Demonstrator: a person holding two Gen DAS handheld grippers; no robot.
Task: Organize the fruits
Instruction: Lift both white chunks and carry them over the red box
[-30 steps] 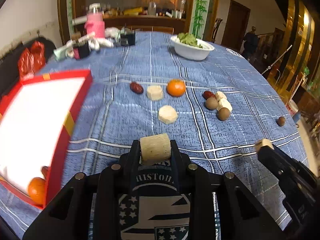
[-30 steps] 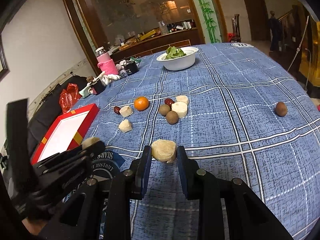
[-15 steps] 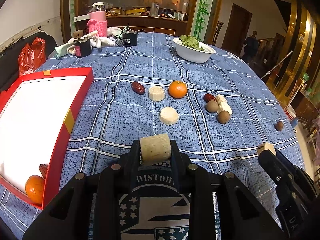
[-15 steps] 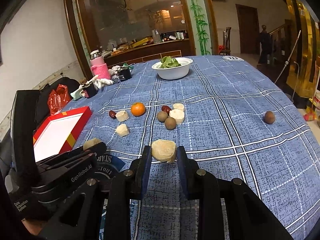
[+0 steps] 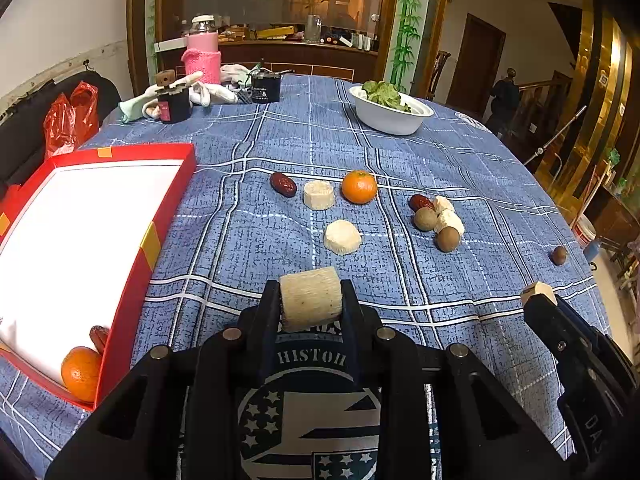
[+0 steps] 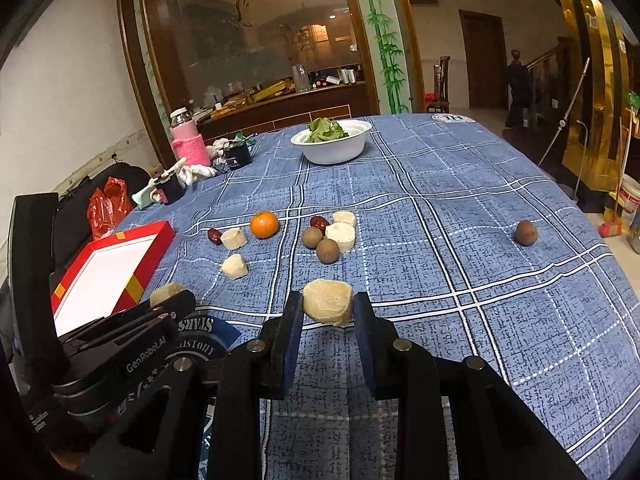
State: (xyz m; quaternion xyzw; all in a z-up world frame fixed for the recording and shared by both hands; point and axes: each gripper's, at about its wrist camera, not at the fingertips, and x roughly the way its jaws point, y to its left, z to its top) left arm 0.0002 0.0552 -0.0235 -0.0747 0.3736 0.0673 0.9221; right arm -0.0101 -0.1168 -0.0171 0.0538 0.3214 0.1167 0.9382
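Left gripper (image 5: 310,300): clenched on a pale cylindrical fruit chunk (image 5: 310,298), held above the table's near edge.
Right gripper (image 6: 326,312): clenched on a pale round chunk (image 6: 328,301).
Advice: both chunks are best released low inside the red-rimmed white tray (image 5: 168,200) at the left edge.

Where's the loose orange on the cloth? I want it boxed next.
In the left wrist view the orange lies mid-table, just right of a pale chunk and ahead of the left gripper.
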